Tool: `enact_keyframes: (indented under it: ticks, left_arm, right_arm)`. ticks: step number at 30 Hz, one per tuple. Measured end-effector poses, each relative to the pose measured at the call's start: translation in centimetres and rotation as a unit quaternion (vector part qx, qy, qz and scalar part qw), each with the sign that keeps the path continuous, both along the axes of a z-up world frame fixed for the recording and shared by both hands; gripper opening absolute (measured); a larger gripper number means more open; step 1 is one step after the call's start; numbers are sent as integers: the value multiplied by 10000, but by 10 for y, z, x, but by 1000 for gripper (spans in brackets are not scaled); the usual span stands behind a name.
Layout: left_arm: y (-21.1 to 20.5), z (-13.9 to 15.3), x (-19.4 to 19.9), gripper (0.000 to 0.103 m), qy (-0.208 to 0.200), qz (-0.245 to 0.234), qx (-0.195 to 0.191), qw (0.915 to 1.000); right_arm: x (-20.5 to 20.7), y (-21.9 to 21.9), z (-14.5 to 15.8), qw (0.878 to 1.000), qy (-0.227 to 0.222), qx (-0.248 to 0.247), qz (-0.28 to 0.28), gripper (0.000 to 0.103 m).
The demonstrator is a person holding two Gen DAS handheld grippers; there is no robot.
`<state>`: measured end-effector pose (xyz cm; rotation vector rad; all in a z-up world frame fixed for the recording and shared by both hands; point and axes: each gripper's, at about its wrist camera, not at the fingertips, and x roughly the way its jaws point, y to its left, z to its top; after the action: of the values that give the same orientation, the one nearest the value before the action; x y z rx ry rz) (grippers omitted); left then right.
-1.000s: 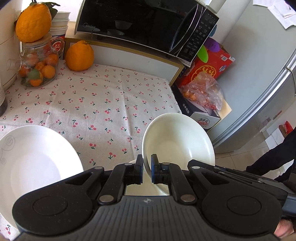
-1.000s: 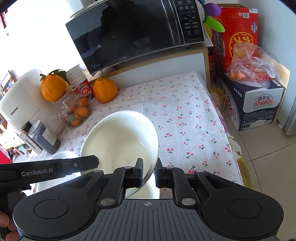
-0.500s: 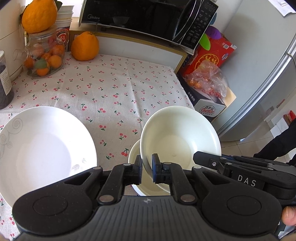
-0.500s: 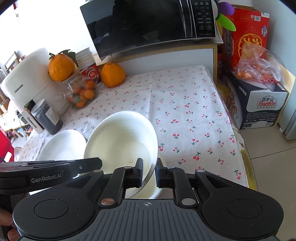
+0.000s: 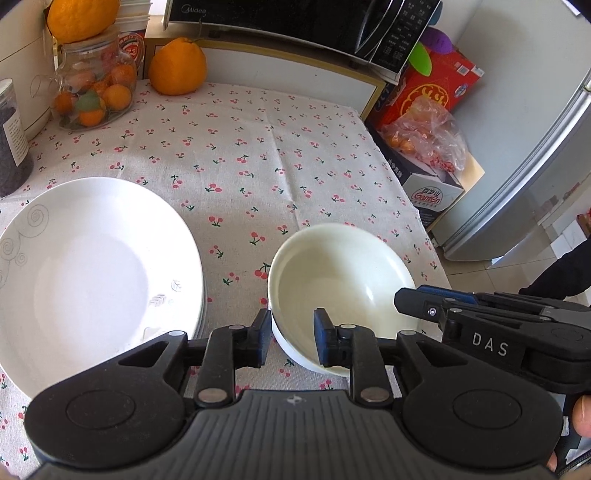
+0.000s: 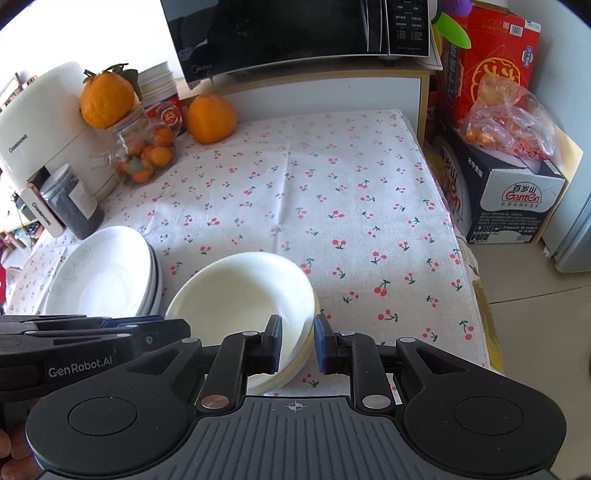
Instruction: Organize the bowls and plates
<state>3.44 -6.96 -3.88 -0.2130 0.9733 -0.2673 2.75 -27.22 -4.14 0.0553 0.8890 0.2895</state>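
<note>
Bowl (image 5: pixel 341 280) upright, mouth upward

Cloth (image 6: pixel 332 206): white, small red cherries with green stems all over.
Bowl (image 5: pixel 343 273), lower centre: plain cream-white.
Plates (image 5: pixel 92 273), lower left: white, top one with grey swirl lines on left rim and faint leaf marks on right.
Microwave (image 6: pixel 295 33), top: glossy black.
Oranges (image 6: pixel 211 118), upper left: bright orange.
Jar (image 6: pixel 146 157): clear, small orange fruit and one green inside.
Box (image 6: pixel 495 62), upper right: red with gold emblem.
Grippers (image 5: pixel 290 341): black, blue pads.
Canister (image 6: pixel 72 205), left: dark contents, white label.
</note>
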Motion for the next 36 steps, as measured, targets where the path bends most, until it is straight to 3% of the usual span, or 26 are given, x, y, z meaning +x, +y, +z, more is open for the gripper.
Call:
enact_keyframes:
  ticks: [4, 7, 10, 12, 13, 18, 22, 24, 26, 31, 36]
  left_arm:
    - [4, 3, 1, 44, -14, 112, -65, 9999]
    - [7, 9, 1, 44, -141, 168, -129, 9997]
    - [11, 13, 0, 45, -185, 165, -289, 9993]
    - [14, 14, 1, 48, -187, 199, -457, 9986]
    - [14, 14, 1, 48, -203, 215, -476, 9984]
    - [-1, 18, -5, 49, -538, 172, 154, 9983]
    - [-6, 22, -10, 63, -746, 134, 468, 9960]
    - [-4, 24, -11, 64, -793, 169, 497, 9955]
    - [-1, 24, -10, 67, -753, 195, 436, 9960]
    - [5, 24, -9, 81, -614, 223, 216, 9976]
    - [20, 22, -5, 83, -339, 377, -428, 9978]
  right_arm:
    - [0, -4, 5, 9999, -89, 137, -47, 24]
    - [2, -11, 6, 9994, -86, 264, -193, 25]
    - [4, -23, 8, 9976, -15, 583, -378, 38]
    - [4, -28, 9, 9963, -2, 714, -475, 56]
    - [3, -30, 10, 9959, -10, 742, -510, 59]
    - [1, -37, 9, 9943, 2, 856, -638, 61]
    - [0, -40, 9, 9941, -21, 769, -766, 68]
    - [-1, -40, 9, 9939, -11, 775, -789, 68]
    - [-2, -40, 8, 9938, -25, 764, -812, 70]
    - [-4, -37, 7, 9943, -14, 641, -856, 87]
    - [-7, -40, 4, 9924, 95, 839, -892, 88]
